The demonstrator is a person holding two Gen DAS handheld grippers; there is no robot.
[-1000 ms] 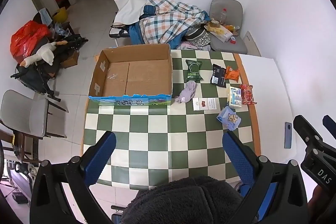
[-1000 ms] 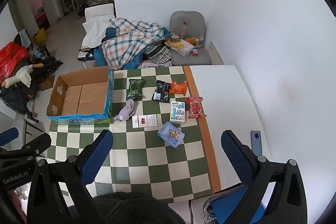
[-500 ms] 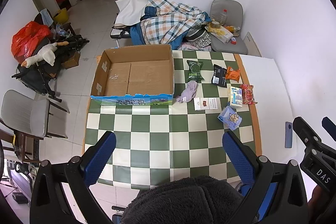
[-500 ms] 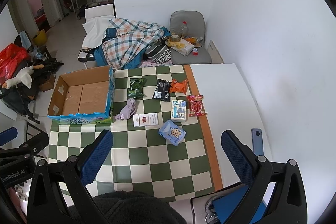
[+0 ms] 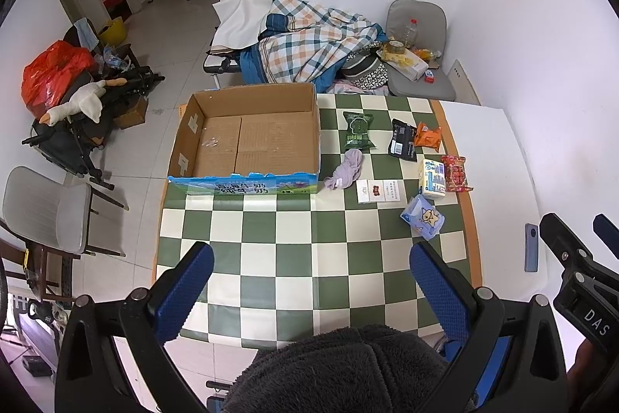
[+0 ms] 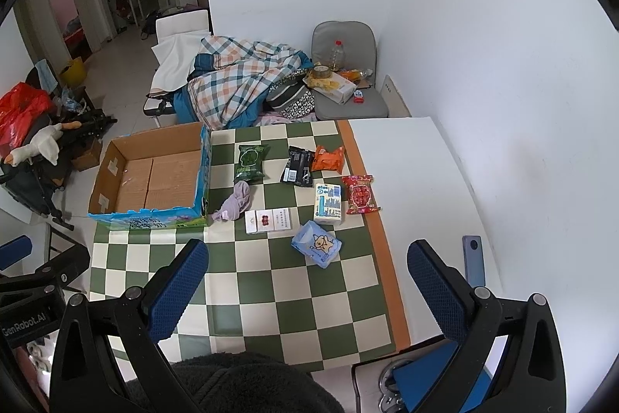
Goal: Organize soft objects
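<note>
An open cardboard box (image 5: 247, 142) (image 6: 154, 177) stands at the table's far left, empty. Beside it lie a crumpled lilac cloth (image 5: 346, 169) (image 6: 235, 201), a green snack bag (image 5: 358, 130) (image 6: 250, 163), a black packet (image 5: 402, 143) (image 6: 298, 166), an orange packet (image 5: 427, 136) (image 6: 328, 158), a red packet (image 5: 455, 173) (image 6: 360, 194), a tissue pack (image 5: 432, 178) (image 6: 328, 203), a white carton (image 5: 377, 190) (image 6: 267, 220) and a blue tissue pouch (image 5: 422, 217) (image 6: 317, 243). My left gripper (image 5: 309, 281) and right gripper (image 6: 307, 281) are open and empty, high above the table's near edge.
The green-checked tablecloth (image 5: 290, 250) covers a white table (image 6: 425, 173). A blue phone (image 5: 531, 247) (image 6: 474, 258) lies at its right side. Chairs with a plaid blanket (image 5: 309, 45) and clutter stand behind. A dark fleece sleeve (image 5: 340, 370) fills the bottom of the view.
Both grippers have drifted slightly, so the table scene has shifted a little in each view. Nothing on the table has moved.
</note>
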